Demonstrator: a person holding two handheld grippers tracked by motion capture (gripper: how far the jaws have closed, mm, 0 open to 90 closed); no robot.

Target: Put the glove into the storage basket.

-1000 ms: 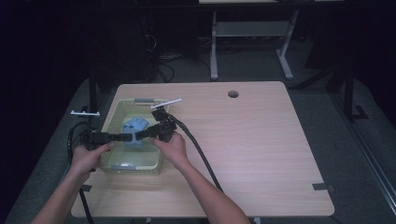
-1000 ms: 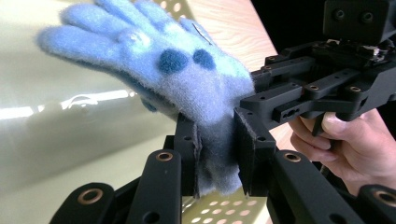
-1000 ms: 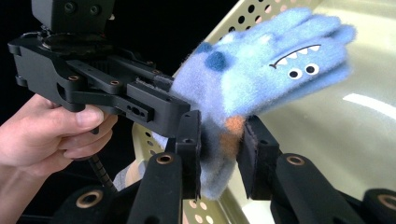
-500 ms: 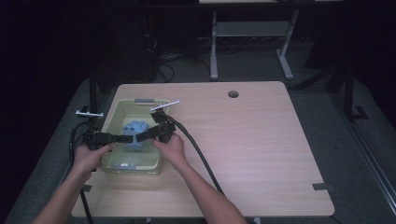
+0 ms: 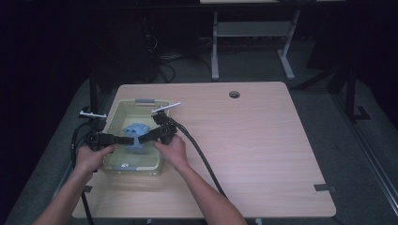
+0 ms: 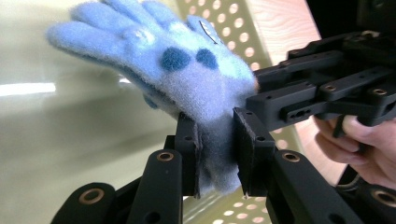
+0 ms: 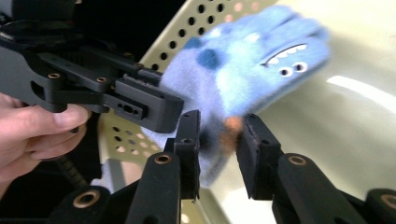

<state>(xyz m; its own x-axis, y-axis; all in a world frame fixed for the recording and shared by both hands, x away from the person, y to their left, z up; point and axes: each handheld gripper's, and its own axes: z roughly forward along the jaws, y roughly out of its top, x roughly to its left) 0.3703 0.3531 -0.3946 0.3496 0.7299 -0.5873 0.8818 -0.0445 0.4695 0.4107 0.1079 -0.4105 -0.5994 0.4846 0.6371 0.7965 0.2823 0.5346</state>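
Note:
A fuzzy light-blue glove (image 5: 134,136) with dark blue spots and a toothy monster face hangs above a pale green perforated basket (image 5: 123,107) at the table's left side. My left gripper (image 5: 129,139) comes in from the left and is shut on the glove's cuff (image 6: 219,158), pads (image 6: 190,149) pressed into the fleece. My right gripper (image 5: 143,138) comes in from the right and is shut on the same end of the glove (image 7: 252,60), close beside the left one. In the right gripper view its jaws (image 7: 219,126) pinch the fabric, and the left gripper (image 7: 159,100) crosses in front.
The wooden table (image 5: 263,140) stretches bare to the right of the basket, with a round cable hole (image 5: 234,94) near its far edge. A black cable (image 5: 202,157) trails from the right gripper over the tabletop. Something pale (image 5: 124,165) lies on the basket floor.

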